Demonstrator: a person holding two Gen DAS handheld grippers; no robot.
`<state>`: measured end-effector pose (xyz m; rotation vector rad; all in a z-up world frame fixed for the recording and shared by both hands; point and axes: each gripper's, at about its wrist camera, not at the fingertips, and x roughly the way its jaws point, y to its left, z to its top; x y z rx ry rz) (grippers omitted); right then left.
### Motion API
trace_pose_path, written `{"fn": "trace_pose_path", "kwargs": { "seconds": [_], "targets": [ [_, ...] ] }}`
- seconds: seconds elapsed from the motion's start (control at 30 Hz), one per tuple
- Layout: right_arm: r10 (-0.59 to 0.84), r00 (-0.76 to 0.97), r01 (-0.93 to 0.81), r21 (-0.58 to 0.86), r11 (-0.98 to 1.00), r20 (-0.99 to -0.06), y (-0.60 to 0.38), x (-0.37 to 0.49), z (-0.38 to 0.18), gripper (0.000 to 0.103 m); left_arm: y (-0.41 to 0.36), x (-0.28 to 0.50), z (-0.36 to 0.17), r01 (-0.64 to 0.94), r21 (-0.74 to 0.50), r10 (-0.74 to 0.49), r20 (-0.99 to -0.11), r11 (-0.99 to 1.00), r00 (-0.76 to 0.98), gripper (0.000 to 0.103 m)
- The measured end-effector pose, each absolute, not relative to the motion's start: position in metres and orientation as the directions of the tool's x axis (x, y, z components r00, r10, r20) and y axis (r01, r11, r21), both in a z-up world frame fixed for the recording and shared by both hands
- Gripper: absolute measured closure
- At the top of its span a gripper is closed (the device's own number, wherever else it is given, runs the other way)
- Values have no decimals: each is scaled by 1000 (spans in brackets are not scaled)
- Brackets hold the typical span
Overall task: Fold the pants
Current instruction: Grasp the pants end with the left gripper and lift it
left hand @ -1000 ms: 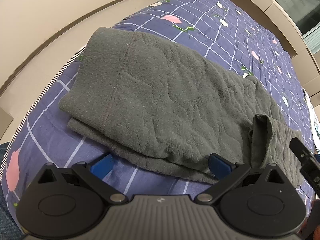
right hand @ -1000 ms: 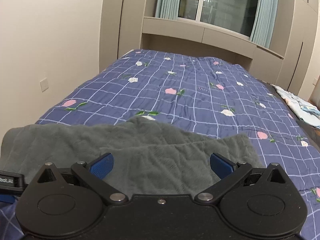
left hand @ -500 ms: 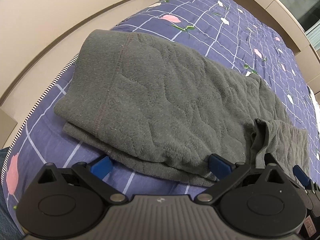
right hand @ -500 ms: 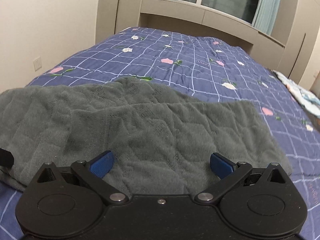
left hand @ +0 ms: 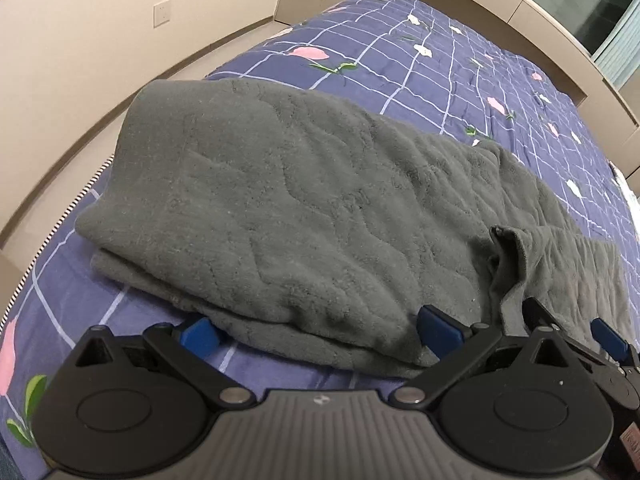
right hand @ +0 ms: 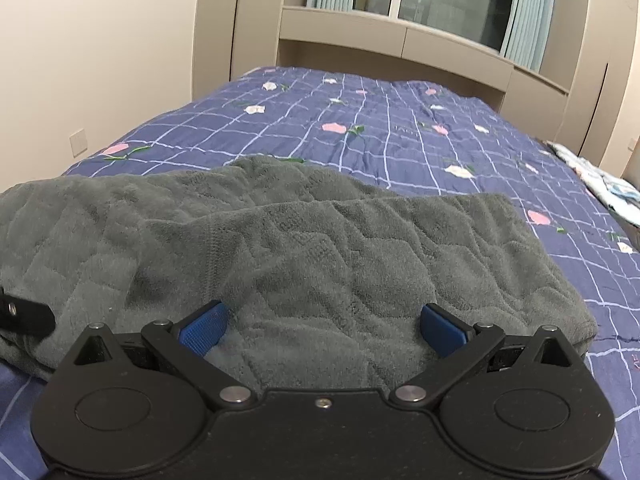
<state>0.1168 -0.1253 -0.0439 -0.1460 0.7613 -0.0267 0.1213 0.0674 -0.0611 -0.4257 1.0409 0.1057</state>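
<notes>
**Both grippers low at the near hem of grey pants on a bed**

Grey fleece pants (left hand: 304,216) lie across the near end of a bed (left hand: 440,64) w/ a blue checked quilt and pink flowers. They look already doubled: two layers show along the near edge in the left wrist view. A loose flap (left hand: 516,256) stands up towards the right side of the pants.

My left gripper (left hand: 318,330) is spread wide, holding nothing. Its blue pads sit at the near edge, one (left hand: 200,334) over bare quilt, the other (left hand: 438,328) against the fabric. My right gripper (right hand: 322,328) is also spread wide and empty, its pads over the pants' surface near their right end. In the left view it shows low at the right (left hand: 608,338), just beside the left one.

My read: next step is a grab on the near edge to fold the pants over once more. To do it well:

- Slide each lower finger under all layers, not just the top one; otherwise the stack splits on the lift.
- Flatten or tuck the raised flap first, or it'll get trapped as a lump.
- Close both sides at the same depth, lift together, keep the edge taut so the fold lands square.
- Fleece is thick and soft; a shallow pinch may slip.

Can't tell where waistband or cuffs are.
</notes>
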Motion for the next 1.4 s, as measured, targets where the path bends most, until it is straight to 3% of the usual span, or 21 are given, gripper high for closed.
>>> {"fn": "trace_pose_path", "kwargs": {
  "seconds": [0.4, 0.53, 0.63, 0.7, 0.83, 0.93, 0.97, 1.1, 1.23, 1.4],
  "targets": [
    [-57, 671, -33, -107, 994, -739, -130, 129, -40, 0, 112, 107, -73, -433, -589, -245, -743, 682, 623, 3],
    [-50, 667, -40, -103, 994, -744, -131, 132, -40, 0, 123, 99, -77, -458, -651, -245, -700, 606, 671, 32],
    [-44, 667, -45, -99, 994, -744, -132, 133, -40, 0, 126, 92, -82, -473, -662, -228, -691, 581, 686, 45],
    [-39, 667, -47, -95, 994, -744, -133, 132, -40, 0, 126, 91, -88, -473, -680, -237, -678, 560, 695, 45],
    [-33, 669, -52, -91, 995, -742, -133, 132, -41, 0, 121, 97, -104, -426, -734, -283, -626, 529, 727, 18],
    [-27, 670, -56, -86, 995, -742, -134, 131, -41, 0, 117, 101, -101, -434, -723, -268, -634, 538, 725, 19],
    [-25, 670, -57, -85, 995, -742, -134, 132, -41, 0, 117, 101, -100, -443, -720, -259, -637, 534, 726, 22],
    [-21, 670, -60, -83, 995, -742, -135, 132, -40, 0, 122, 97, -100, -500, -709, -222, -661, 498, 717, 56],
    [-16, 674, -61, -77, 995, -739, -135, 131, -41, 0, 123, 97, -98, -507, -716, -207, -654, 480, 727, 77],
    [-6, 676, -64, -66, 996, -737, -138, 130, -40, 0, 114, 98, -77, -426, -739, -206, -594, 522, 778, 87]
  ]
}}
